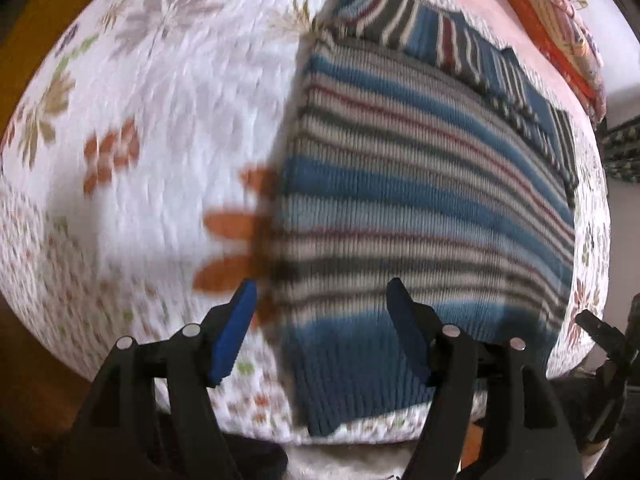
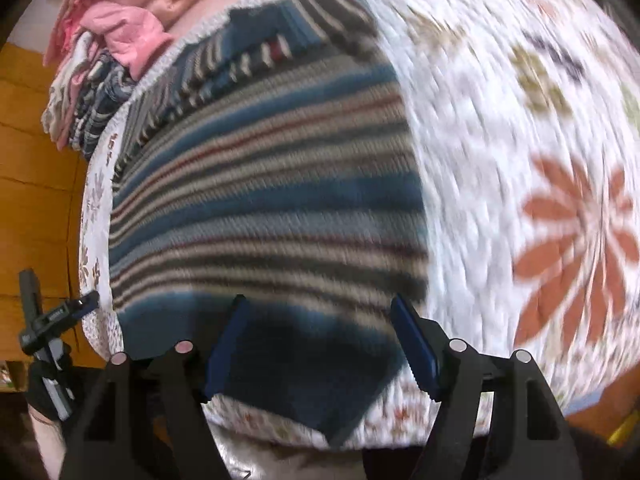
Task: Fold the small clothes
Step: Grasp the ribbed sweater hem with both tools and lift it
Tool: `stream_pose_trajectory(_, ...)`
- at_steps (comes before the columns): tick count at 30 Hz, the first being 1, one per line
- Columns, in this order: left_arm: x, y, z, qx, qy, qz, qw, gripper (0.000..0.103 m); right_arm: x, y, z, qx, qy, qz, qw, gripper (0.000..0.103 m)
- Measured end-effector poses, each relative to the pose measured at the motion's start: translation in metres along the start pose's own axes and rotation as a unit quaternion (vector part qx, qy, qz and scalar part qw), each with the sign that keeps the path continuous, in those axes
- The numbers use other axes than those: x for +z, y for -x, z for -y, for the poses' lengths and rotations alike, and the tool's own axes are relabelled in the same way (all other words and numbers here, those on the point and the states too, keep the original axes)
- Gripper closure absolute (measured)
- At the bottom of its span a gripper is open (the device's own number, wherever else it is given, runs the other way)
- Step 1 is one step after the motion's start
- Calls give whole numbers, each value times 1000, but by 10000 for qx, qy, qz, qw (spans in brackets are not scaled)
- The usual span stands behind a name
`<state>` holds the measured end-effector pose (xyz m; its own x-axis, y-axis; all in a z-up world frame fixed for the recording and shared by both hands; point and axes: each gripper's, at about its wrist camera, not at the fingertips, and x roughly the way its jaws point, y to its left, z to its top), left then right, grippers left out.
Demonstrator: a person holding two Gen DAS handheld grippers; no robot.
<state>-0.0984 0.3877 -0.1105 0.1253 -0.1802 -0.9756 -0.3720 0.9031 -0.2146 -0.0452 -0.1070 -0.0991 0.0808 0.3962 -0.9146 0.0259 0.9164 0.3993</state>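
A striped knit sweater (image 1: 420,200) in blue, white, grey and red lies flat on a white floral quilt (image 1: 160,120), its sleeves folded across the far end. My left gripper (image 1: 320,296) hovers open above the sweater's near left edge, nothing between its blue pads. In the right wrist view the same sweater (image 2: 260,200) fills the centre of the quilt (image 2: 500,140). My right gripper (image 2: 320,312) is open over the sweater's near blue hem, holding nothing. Both views are motion-blurred.
A heap of pink and patterned clothes (image 2: 112,40) sits at the far left past the quilt's edge. Orange and striped fabrics (image 1: 560,32) lie at the far right. The other gripper (image 2: 52,320) shows beside the quilt's left edge. Wooden floor (image 2: 36,184) lies beyond.
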Motion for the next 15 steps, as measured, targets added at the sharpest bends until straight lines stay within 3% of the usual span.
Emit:
stream_pose_trajectory(7, -26, -25, -13, 75, 171, -420, 9989, 36, -31, -15, 12, -290, -262, -423, 9983, 30)
stream_pose_trajectory(12, -30, -36, -16, -16, 175, -635, 9978, 36, -40, -41, 7, -89, -338, -927, 9951, 29)
stream_pose_trajectory(15, -31, -45, -12, -108, 120, -827, 9964, 36, -45, -52, 2, -371, -211, -1064, 9934, 35)
